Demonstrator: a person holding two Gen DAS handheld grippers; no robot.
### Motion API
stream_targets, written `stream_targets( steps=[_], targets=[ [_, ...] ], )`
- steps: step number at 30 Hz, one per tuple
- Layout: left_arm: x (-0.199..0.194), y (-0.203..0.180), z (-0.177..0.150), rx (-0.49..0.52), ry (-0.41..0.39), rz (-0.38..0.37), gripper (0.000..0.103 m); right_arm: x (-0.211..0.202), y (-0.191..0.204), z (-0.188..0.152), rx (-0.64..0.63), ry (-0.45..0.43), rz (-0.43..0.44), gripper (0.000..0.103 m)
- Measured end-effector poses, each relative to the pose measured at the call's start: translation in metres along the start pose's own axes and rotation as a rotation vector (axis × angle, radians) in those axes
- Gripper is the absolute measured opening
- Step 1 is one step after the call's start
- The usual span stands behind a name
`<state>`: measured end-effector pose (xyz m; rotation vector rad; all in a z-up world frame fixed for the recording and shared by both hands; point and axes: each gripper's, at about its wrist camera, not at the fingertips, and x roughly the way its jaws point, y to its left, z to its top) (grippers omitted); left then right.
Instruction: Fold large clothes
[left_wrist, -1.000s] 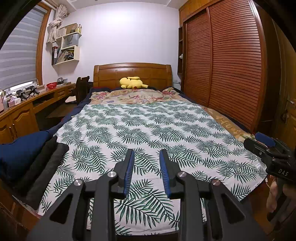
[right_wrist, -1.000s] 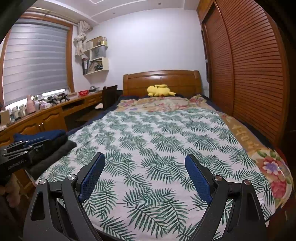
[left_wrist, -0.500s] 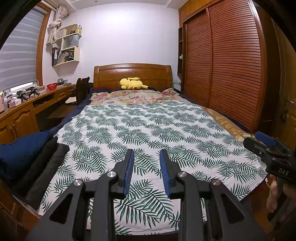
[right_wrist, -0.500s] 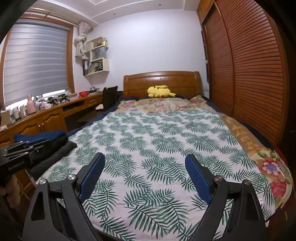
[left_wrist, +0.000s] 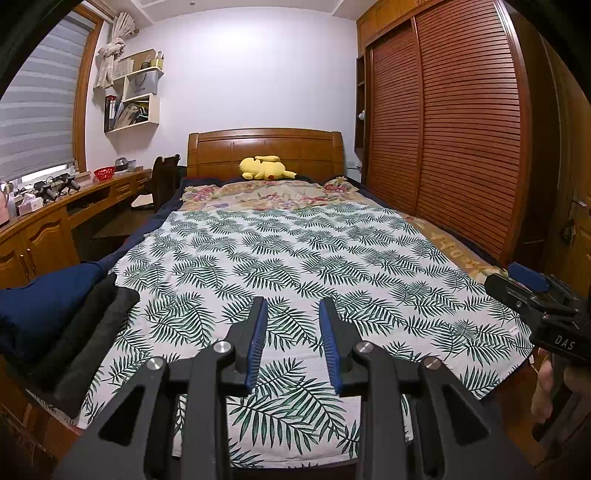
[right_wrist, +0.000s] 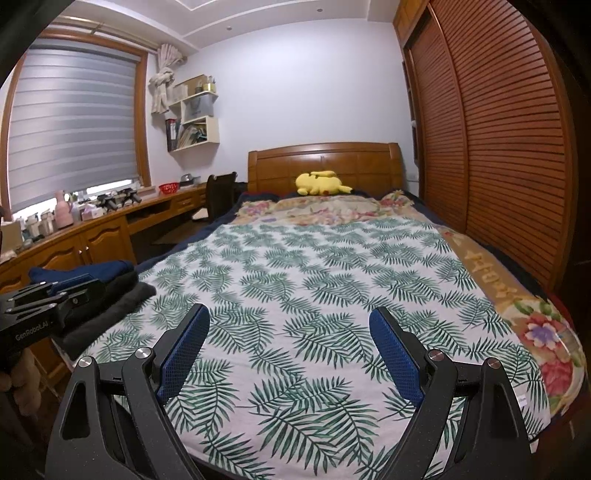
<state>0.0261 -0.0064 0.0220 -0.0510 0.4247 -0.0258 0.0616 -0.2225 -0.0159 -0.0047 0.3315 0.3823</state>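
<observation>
one large leaf-print sheet (left_wrist: 295, 258) lies spread flat across the bed (left_wrist: 264, 147), white with green fern fronds, its near edge hanging at the foot and its far edge stopping short of a floral blanket (left_wrist: 269, 194) by the headboard. at the bed's left corner sits a stack of folded clothes (left_wrist: 48, 317), dark blue over black and grey. the left gripper (left_wrist: 291, 306) hovers above the sheet's near edge, jaws set a narrow gap apart with nothing between them. the right gripper (right_wrist: 290, 317) hovers likewise, jaws spread wide and empty. a yellow plush toy (right_wrist: 321, 182) rests against the headboard. the left view alone shows a door handle at far right beyond the slatted wardrobe (left_wrist: 443, 140); the right view alone takes in the whole window blind (right_wrist: 74, 125) and the floral blanket's corner hanging at the bed's right foot.
</observation>
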Motion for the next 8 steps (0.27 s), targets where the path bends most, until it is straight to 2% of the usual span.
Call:
stream_targets(
  steps=[8],
  targets=[
    [-0.0001,0.0002,-0.0001,-0.001,0.000,-0.001,0.028,-0.0007,0.0007,0.0009,0.001,0.001,0.002,0.090]
  ],
)
